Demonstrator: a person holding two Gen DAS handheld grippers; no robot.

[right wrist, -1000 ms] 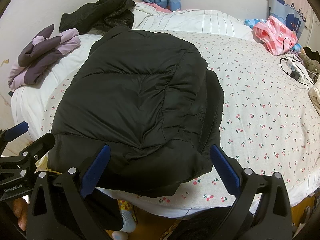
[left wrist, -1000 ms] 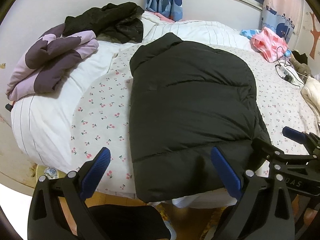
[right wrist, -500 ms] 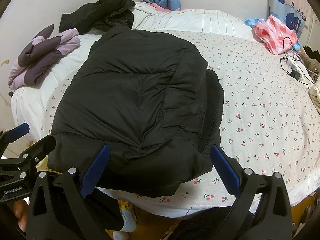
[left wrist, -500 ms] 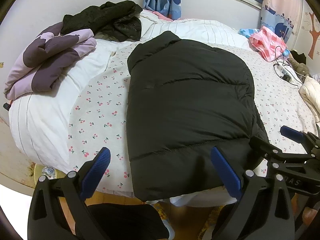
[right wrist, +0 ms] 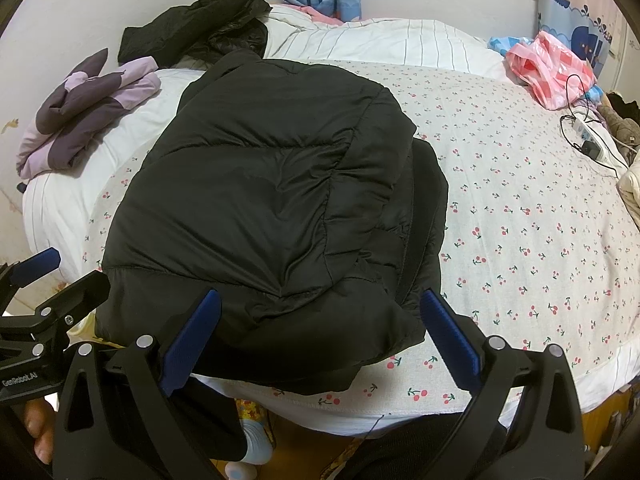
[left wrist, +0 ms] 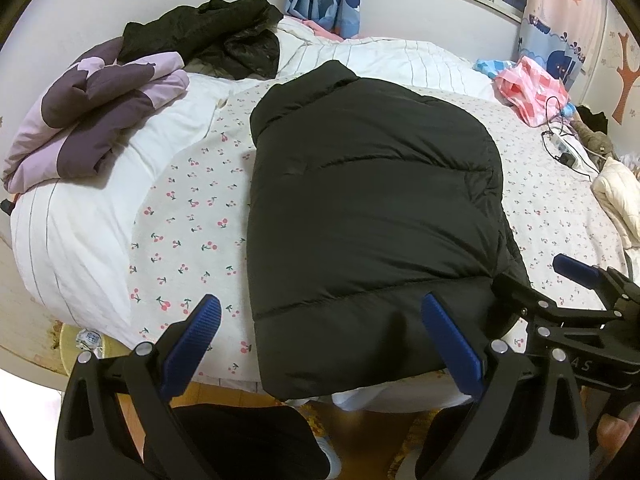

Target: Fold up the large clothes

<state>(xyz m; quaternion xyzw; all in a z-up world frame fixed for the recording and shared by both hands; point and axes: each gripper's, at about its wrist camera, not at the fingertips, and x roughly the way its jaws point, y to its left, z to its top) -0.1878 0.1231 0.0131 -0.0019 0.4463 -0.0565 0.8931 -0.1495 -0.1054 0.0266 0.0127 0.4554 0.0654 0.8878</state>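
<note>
A black puffer jacket (left wrist: 360, 208) (right wrist: 272, 200) lies folded on the cherry-print bedsheet (left wrist: 192, 216) (right wrist: 520, 208), collar toward the far side and hem hanging slightly over the near bed edge. My left gripper (left wrist: 320, 344) stands open just in front of the hem, holding nothing. My right gripper (right wrist: 320, 336) is also open, its blue pads on either side of the jacket's near right corner, not closed on it. Each gripper shows at the side of the other's view: the right one (left wrist: 560, 292) and the left one (right wrist: 52, 280).
A purple and lilac folded garment (left wrist: 92, 128) and a dark crumpled coat (left wrist: 216, 32) lie at the far left of the bed. A pink bag (left wrist: 528, 92), a power strip with cable (left wrist: 564, 148) and a cream garment (left wrist: 616, 200) sit on the right. Wooden floor lies below.
The left wrist view has shifted slightly, with the jacket sitting a bit further left and higher in frame. The right view is almost unchanged. Both grippers stay open.
</note>
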